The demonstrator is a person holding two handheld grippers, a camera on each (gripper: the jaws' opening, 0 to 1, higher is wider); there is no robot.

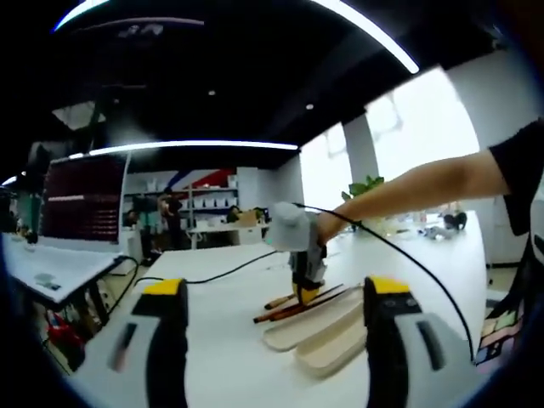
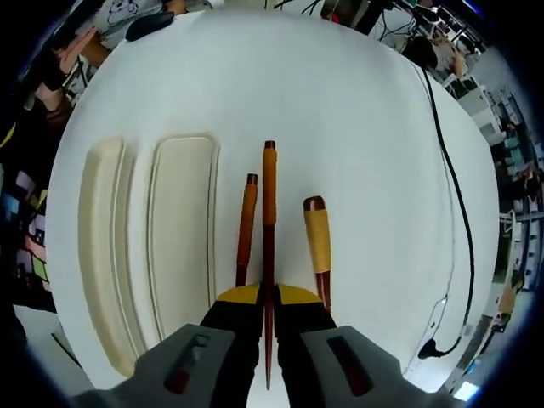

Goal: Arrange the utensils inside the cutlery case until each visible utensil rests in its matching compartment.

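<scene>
Utensils on white desk (image 2: pixel 365 127), just right of cream cutlery case (image 2: pixel 178 229). Right hand-held gripper (image 2: pixel 269 310) pinching middle utensil (image 2: pixel 269 221) by shaft, probably for transfer into case. Left hand-held gripper (image 1: pixel 276 340) spread, empty, held back near desk edge.

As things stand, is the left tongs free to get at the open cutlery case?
Probably yes. The left tongs are open and empty, and the cutlery case lies just ahead with nothing between. The right tongs work beyond it, at the utensils beside the case.
</scene>
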